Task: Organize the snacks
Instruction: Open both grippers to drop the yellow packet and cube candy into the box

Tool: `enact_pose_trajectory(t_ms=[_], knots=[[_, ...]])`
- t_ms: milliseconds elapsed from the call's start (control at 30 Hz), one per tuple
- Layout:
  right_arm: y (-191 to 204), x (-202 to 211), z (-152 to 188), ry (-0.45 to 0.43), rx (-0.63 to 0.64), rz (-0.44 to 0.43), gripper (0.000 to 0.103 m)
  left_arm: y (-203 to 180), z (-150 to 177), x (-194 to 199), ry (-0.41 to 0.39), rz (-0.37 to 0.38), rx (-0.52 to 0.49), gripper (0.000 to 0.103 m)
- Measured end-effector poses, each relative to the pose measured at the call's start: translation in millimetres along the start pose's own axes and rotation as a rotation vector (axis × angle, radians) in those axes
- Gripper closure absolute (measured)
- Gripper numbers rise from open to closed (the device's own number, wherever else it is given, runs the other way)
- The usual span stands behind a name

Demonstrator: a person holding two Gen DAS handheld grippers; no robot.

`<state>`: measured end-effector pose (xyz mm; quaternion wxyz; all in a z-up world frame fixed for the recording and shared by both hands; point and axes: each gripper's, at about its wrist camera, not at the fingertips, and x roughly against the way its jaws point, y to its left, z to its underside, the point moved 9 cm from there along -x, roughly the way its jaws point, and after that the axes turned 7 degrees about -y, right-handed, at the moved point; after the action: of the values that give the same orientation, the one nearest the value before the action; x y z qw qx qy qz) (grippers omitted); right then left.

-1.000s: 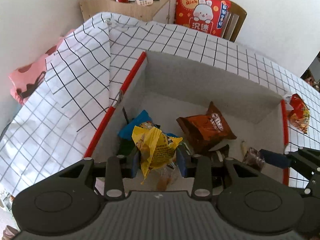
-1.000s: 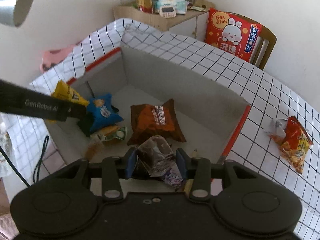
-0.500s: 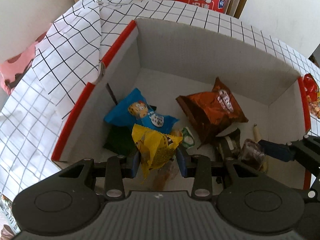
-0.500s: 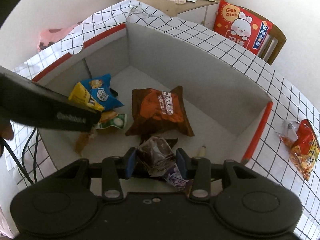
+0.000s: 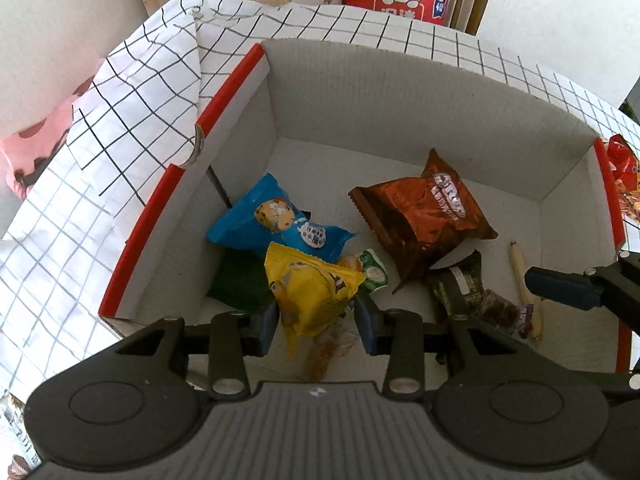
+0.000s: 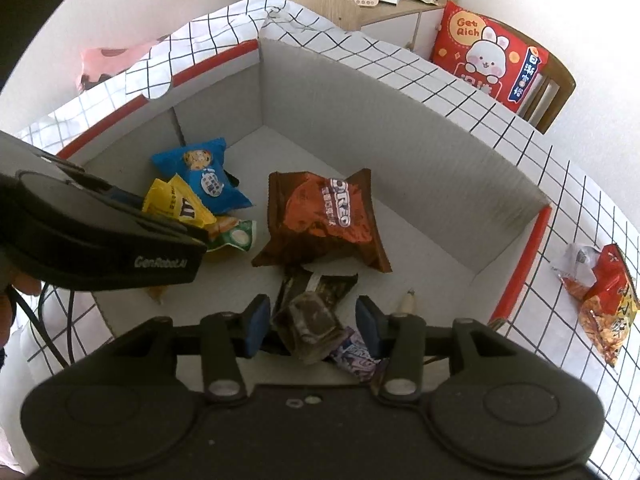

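**Q:** What do your left tongs hold?

**A:** My left gripper [image 5: 317, 322] is clamped on the yellow packet [image 5: 312, 292], pads on its lower flanks. The packet hangs low inside the cardboard box [image 5: 360, 92], above the near-left part of the floor. It is a light, air-puffed foil pillow and the film is slick. I judge a pinch across the belly or on the crimped seam to be the surest hold; hard squeezing would likely crush the contents.

**Q:** And the right?

**A:** My right gripper [image 6: 313, 322] stands a little wider than the dark brown packet [image 6: 308, 320] between its fingers. A gap shows on one side, so I read the grip as released. The packet seems to rest on the box floor at the near edge. It is soft, crinkled and thin, and would be best taken by the middle.

**Q:** What lies beyond?

**A:** A blue packet [image 5: 276, 220] lies just behind the yellow one, and an orange-brown Oreo bag [image 5: 424, 216] sits mid-floor. One red packet [image 6: 604, 300] remains outside, on the checked cloth [image 5: 120, 120]. It looks flat and floppy, so I would take it by an edge seam.
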<state>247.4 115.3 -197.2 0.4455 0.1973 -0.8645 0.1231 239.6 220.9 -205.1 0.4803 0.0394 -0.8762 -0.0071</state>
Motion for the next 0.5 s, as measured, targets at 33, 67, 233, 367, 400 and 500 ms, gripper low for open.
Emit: enact_pose_trajectory(t_ms=[33,67,233,367,400,500], knots=[[-0.6,1.9,-0.1,-0.003,-0.004,-0.002,0.053,-0.3,-0.3,1.8,-0.006,0.0,-0.002,0.061],[-1.1,3.7,-0.1,-0.005,-0.009,-0.005,0.052,-0.9,-0.7,4.4,-0.013,0.003,-0.003,0.06],[-1.0,15.9,-1.7,-0.029,-0.026,-0.018,0.044,-1.2,-3.4,18.2,-0.052,0.022,0.008,0.048],[-1.2,27.2,-4.9,-0.056,-0.038,-0.033,0.039,-1.6,-4.1,29.3,-0.078,0.035,0.009,0.047],[-1.1,29.7,-5.5,-0.061,-0.042,-0.038,0.039,-1.5,-3.7,32.0,-0.081,0.036,0.01,0.047],[-1.9,40.0,-8.6,-0.082,-0.051,-0.046,0.036,-2.4,-3.1,40.1,-0.097,0.049,0.011,0.047]])
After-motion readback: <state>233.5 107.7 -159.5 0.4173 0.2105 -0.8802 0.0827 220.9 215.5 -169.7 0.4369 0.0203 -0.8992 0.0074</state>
